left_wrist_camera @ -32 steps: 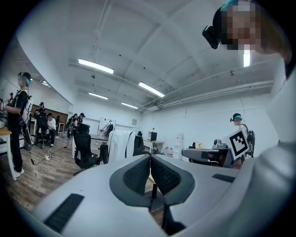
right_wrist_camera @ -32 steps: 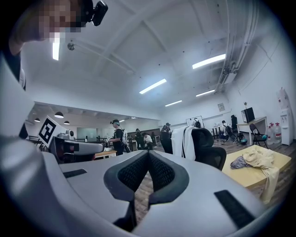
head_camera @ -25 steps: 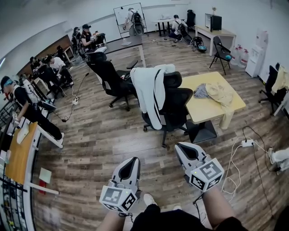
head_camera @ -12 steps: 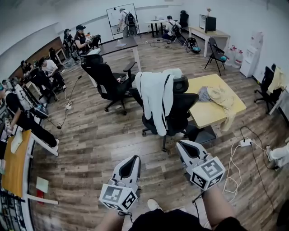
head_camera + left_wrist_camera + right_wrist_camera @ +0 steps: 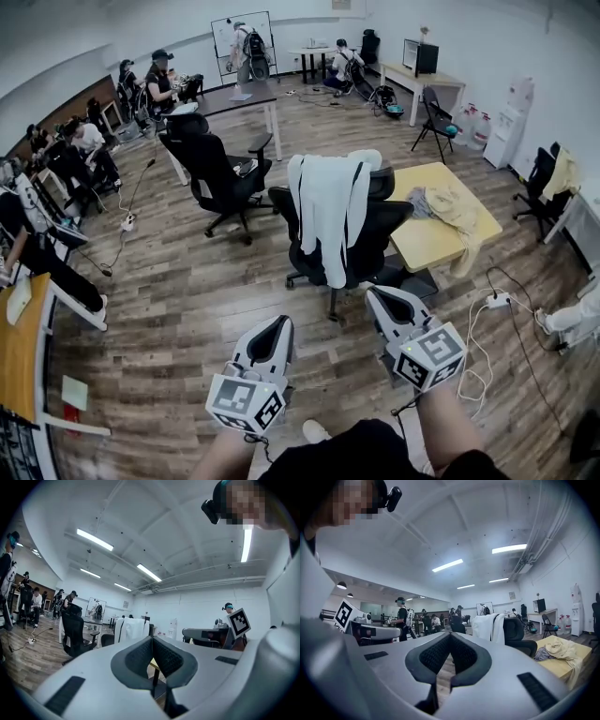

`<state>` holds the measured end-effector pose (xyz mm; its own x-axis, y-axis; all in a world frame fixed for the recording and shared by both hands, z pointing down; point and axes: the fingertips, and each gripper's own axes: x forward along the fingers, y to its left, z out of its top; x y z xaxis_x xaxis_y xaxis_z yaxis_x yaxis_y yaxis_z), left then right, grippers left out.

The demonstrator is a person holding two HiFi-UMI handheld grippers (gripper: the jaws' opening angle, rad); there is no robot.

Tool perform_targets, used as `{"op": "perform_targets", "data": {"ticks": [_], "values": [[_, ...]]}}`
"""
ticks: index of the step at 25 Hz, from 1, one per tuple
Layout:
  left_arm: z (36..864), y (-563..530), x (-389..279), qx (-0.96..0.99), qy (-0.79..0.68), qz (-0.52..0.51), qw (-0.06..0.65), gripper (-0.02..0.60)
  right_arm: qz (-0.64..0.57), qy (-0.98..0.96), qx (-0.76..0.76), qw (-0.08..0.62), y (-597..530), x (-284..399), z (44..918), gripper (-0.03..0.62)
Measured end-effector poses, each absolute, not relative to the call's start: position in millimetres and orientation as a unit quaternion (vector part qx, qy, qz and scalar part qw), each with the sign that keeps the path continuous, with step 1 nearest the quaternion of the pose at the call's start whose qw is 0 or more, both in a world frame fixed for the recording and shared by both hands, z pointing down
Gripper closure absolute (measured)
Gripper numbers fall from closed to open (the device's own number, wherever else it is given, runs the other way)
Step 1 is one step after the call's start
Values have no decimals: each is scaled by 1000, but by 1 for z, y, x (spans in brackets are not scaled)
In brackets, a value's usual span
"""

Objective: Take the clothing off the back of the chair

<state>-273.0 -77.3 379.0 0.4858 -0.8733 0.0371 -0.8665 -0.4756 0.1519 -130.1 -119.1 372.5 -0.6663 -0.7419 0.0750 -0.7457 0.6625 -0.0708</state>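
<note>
Jacket (image 5: 326, 211) draped over chair (image 5: 380, 234) back, long axis vertical, lies straight ahead, well apart from both tools. Right tool (image 5: 378, 296) sits nearer than left tool (image 5: 279, 324). Both pressed together, empty.

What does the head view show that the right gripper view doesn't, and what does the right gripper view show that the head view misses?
Only the head view: the white power strip on the floor and the person's white shoe.
Only the right gripper view: the long ceiling strip lights and the black head-worn camera.
Both: the white jacket with a black stripe draped over the black office chair, the yellow square table bearing beige clothing, and the right claw, shut and empty.
</note>
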Motion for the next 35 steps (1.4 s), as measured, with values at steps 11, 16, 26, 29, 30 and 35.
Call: {"op": "perform_targets", "data": {"ticks": [11,16,26,29,30,35], "values": [[380,-100,-270,863,-499,-18,74,561,46,-906,421,14,-138,-121,372,580],[375,-123,-261,862,-501,-15,73,561,50,-905,423,11,-162,-109,368,580],[371,-196,-214,851,-521,-14,69,492,56,-914,403,8,-236,-66,368,580],[371,-225,-202,846,-528,-11,70,468,59,-917,394,8,-264,-55,371,580],[371,-234,-199,845,-530,-10,69,454,60,-918,392,8,-273,-52,372,580],[370,-280,-181,838,-542,3,59,363,66,-921,384,1,-317,-32,375,580]]}}
